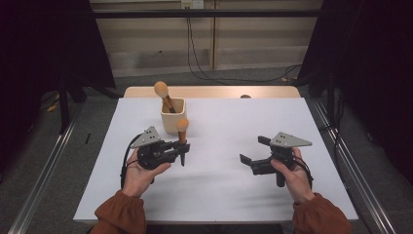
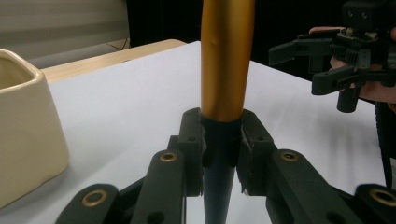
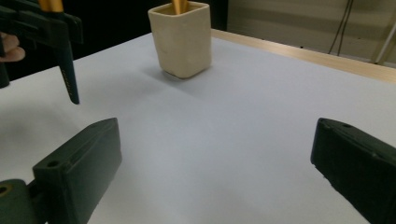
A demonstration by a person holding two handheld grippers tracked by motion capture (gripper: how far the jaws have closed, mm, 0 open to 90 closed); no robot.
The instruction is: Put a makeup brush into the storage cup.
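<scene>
Brush (image 1: 182, 138) is standing upright in my left tongs (image 1: 184, 147), pinched at its dark handle just in front of the cream cup (image 1: 173, 116), where another brush (image 1: 164, 96) is already sitting. I am carrying it above the tabletop (image 1: 234, 185); next, I judge, it needs lifting over the rim. My right tongs (image 1: 254, 149) are hanging spread, empty.

Left hand-held gripper (image 2: 219, 156): black jaws clamped on the dark lower handle of a brush (image 2: 227, 60), held upright; gold ferrule rises out of the top edge. Cream cup (image 2: 25, 135) at left, standing on the white surface (image 2: 121, 112). Right hand-held gripper (image 2: 299, 65) far right, jaws apart, nothing between them.
</scene>
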